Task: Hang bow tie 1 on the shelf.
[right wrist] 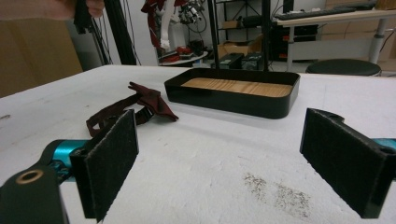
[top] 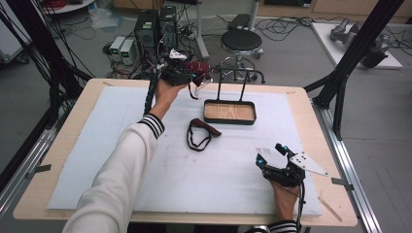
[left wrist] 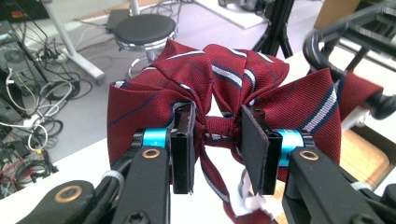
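- While the left gripper (top: 192,77) is hovering at the upper middle of the high view, just left of the tray's tall handle, it is pinching a striped burgundy bow tie (left wrist: 219,93) at its centre knot, with the jaws closed onto the fabric on both sides of the knot.
- In the left gripper view the bow tie is filling the centre of the frame, its wings fanning out to both sides above the jaws, and a strap is hanging down below the knot.
- The black tray (top: 229,112) with a wooden floor is sitting just right of centre in the high view, and its wooden floor is looking bare, so nothing appears to be placed in it yet.
- A second, darker bow tie (top: 200,132) is lying flat on the white tabletop (top: 97,160) at the centre of the high view, below and left of the tray, its strap looping towards the bottom of the frame.
- The right gripper (top: 272,155) is resting low at the lower right of the high view, its jaws spread wide and holding nothing.
- Judging by this, the work is looking to be at an early stage: one bow tie is lifted and near the tray but not yet set down, and the other is still waiting on the tabletop.
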